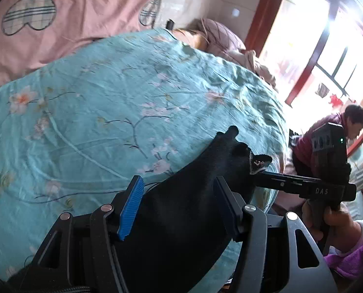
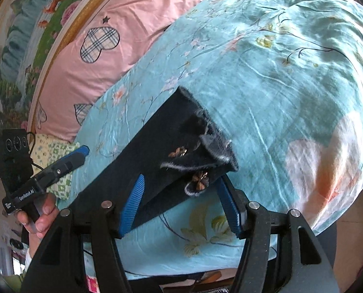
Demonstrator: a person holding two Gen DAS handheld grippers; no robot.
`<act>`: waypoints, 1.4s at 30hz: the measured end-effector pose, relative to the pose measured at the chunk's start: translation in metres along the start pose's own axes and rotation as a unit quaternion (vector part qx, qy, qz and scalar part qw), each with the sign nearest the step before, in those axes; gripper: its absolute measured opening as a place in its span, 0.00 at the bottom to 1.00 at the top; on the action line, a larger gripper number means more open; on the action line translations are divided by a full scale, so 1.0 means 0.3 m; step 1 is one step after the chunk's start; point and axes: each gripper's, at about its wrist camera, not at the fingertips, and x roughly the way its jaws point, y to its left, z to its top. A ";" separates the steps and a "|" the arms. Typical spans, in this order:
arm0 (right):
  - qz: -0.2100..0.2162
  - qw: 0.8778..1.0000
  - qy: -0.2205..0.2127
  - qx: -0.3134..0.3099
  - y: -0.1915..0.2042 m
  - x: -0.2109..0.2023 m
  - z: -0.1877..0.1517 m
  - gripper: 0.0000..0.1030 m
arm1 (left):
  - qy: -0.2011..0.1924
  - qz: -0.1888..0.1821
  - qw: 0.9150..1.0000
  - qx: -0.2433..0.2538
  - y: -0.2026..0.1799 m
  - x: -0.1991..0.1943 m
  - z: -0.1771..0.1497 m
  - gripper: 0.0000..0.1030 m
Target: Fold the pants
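Black pants [image 1: 193, 207] lie folded into a long strip on a teal flowered quilt [image 1: 108, 97]. In the left wrist view my left gripper [image 1: 177, 180] stands open over the strip, blue pads apart, with the cloth showing between the fingers. My right gripper [image 1: 254, 173] reaches in from the right, its tip at the pants' upturned corner. In the right wrist view the pants [image 2: 157, 141] show a fleece-lined end with small embroidery. My right gripper [image 2: 181, 178] is open around that end, pads clear of the cloth. My left gripper [image 2: 83, 151] hangs off the strip's left side.
A pink sheet with plaid hearts [image 1: 59, 36] lies beyond the quilt [image 2: 279, 73]. A person [image 1: 327, 131] bends down by the bright window [image 1: 303, 36] at the right. A purple cloth [image 1: 352, 263] is at the lower right. A green patterned cloth [image 2: 57, 151] lies left of the quilt.
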 end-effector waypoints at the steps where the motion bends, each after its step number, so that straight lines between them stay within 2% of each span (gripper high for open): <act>1: 0.002 1.000 -0.004 0.006 -0.007 0.002 0.003 0.61 | 0.006 -0.001 1.000 0.004 -0.005 0.016 0.008 0.58; 6: 0.009 1.000 -0.017 0.007 -0.017 0.012 0.013 0.60 | 0.039 -0.003 0.999 0.025 -0.029 0.108 0.058 0.58; 12: 0.013 1.000 -0.025 0.002 -0.053 0.013 0.015 0.39 | 0.091 -0.041 0.992 0.076 -0.096 0.240 0.137 0.58; 14: 0.016 1.000 -0.024 -0.003 -0.064 0.010 0.016 0.23 | 0.114 -0.054 0.988 0.091 -0.127 0.299 0.158 0.58; 19: 0.055 0.998 -0.023 0.011 -0.119 -0.002 0.023 0.15 | 0.179 -0.081 0.972 0.130 -0.201 0.438 0.178 0.54; 21: 0.065 0.997 -0.027 0.013 -0.134 -0.009 0.027 0.14 | 0.181 -0.089 0.970 0.133 -0.210 0.466 0.185 0.51; 23: 0.074 0.997 -0.027 0.018 -0.148 -0.006 0.031 0.14 | 0.180 -0.107 0.970 0.126 -0.207 0.478 0.202 0.37; 25: 0.080 0.996 -0.028 0.017 -0.154 -0.003 0.036 0.13 | 0.177 -0.120 0.970 0.113 -0.198 0.483 0.224 0.13; 28: 0.082 0.996 -0.035 0.006 -0.146 -0.008 0.067 0.13 | 0.157 -0.117 0.975 0.106 -0.191 0.467 0.267 0.10; 32: 0.084 0.994 -0.063 -0.009 -0.122 -0.045 0.138 0.13 | 0.105 -0.123 0.981 0.106 -0.191 0.378 0.314 0.10; 34: 0.091 0.993 -0.073 -0.015 -0.109 -0.062 0.154 0.13 | 0.092 -0.126 0.983 0.101 -0.182 0.347 0.323 0.10; 40: 0.113 0.991 -0.068 -0.025 -0.064 -0.064 0.150 0.13 | 0.063 -0.127 0.985 0.096 -0.162 0.258 0.298 0.10; 42: 0.135 0.988 -0.068 -0.024 -0.052 -0.074 0.147 0.13 | 0.050 -0.127 0.986 0.092 -0.159 0.229 0.287 0.10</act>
